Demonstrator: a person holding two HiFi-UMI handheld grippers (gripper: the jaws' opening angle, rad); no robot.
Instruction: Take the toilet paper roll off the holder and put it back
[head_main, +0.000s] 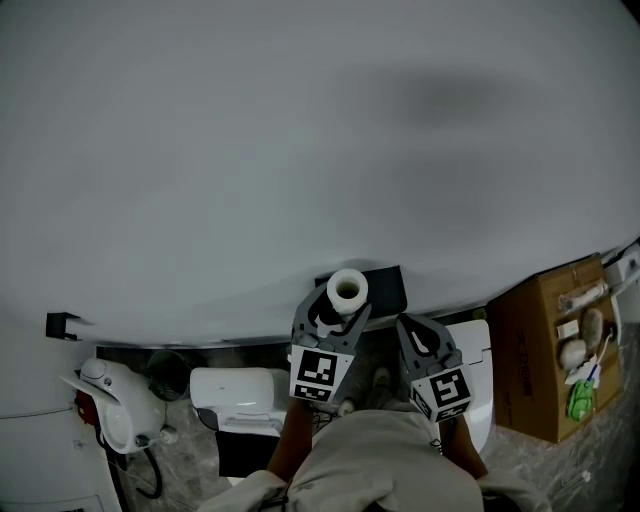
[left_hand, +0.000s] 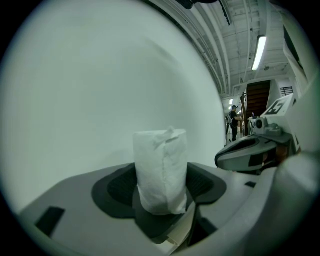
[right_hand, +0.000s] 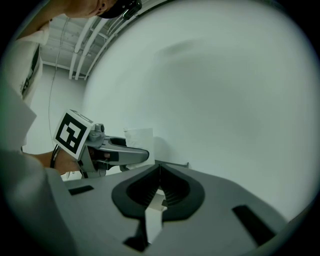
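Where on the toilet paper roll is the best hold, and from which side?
Probably its soft curved sides near mid-height, coming in level from the person's side, since the room wall lies behind. The toilet paper roll stands upright, core hole upward, so its round sides face the pads. The left gripper holds it just so.

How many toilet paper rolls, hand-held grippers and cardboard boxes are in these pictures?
toilet paper roll: 1
hand-held gripper: 2 (left hand-held gripper, right hand-held gripper)
cardboard box: 1
Total: 4
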